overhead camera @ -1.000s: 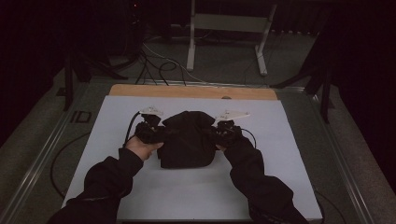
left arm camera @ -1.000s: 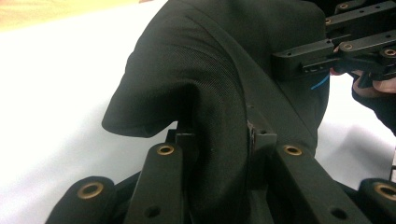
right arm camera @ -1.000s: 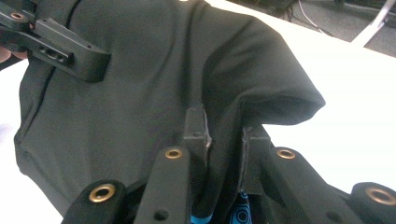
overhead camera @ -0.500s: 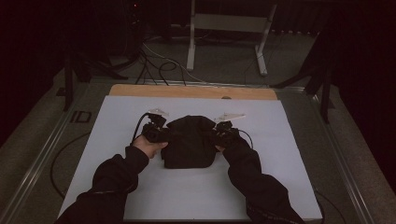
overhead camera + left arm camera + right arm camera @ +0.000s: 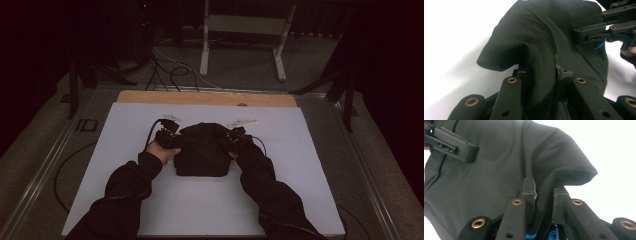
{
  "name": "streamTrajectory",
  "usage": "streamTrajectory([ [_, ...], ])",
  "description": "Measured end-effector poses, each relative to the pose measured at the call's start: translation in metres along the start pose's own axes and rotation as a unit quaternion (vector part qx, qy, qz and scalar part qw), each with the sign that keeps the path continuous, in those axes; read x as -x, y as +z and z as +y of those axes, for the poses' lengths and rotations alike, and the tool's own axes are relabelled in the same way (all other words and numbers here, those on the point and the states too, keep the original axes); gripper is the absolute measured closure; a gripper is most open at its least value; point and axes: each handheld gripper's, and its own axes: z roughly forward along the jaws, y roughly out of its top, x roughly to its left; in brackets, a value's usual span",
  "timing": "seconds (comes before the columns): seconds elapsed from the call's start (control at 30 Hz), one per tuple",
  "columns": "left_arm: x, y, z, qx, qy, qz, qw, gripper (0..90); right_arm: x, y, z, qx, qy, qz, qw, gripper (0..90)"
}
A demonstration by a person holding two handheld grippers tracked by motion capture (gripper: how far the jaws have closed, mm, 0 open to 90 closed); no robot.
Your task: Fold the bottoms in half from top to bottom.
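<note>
- The black garment lies folded near the middle of the white table, with a wooden strip along the table's 12 o'clock edge.
- The left hand-held gripper sits at the garment's 9 o'clock side and the right hand-held gripper at its 3 o'clock side, each touching the cloth near its 12 o'clock end.
- In the left gripper view, the left hand-held gripper has its jaws drawn narrow on a raised fold of the garment, cloth bunched between them.
- In the right gripper view, the right hand-held gripper likewise pinches a fold of the garment, jaws close with fabric between.
- The garment's long axis runs from 12 to 6 o'clock, between the two hands; neither hand is clearly nearer, since both hold an opposite side at about the same level.
- My judgement: the coming move turns on this even hold, so both sides would have to travel together toward 6 or 12 o'clock to keep the fold square.
- The high view gives the garment's whole outline and its place on the table, yet the grips are too dark there to read; the gripper views show the pinched folds plainly, and each shows the other hand-held gripper across the cloth.
</note>
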Motion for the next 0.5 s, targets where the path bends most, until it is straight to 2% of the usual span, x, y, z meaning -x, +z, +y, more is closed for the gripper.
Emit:
streamTrajectory([
  [0.23,-0.013,0.012,0.0,-0.004,-0.02,0.003,0.9998,72.1,0.005,0.011,0.0,-0.011,0.013,-0.001,0.9999,76.9],
  [0.43,-0.018,0.021,0.001,-0.011,-0.022,0.006,0.9997,71.2,0.011,0.02,-0.002,-0.019,0.023,-0.001,0.9995,76.6],
  [0.5,-0.02,0.024,0.0,-0.012,-0.024,0.007,0.9996,70.9,0.014,0.023,-0.004,-0.021,0.035,0.003,0.9992,76.5],
])
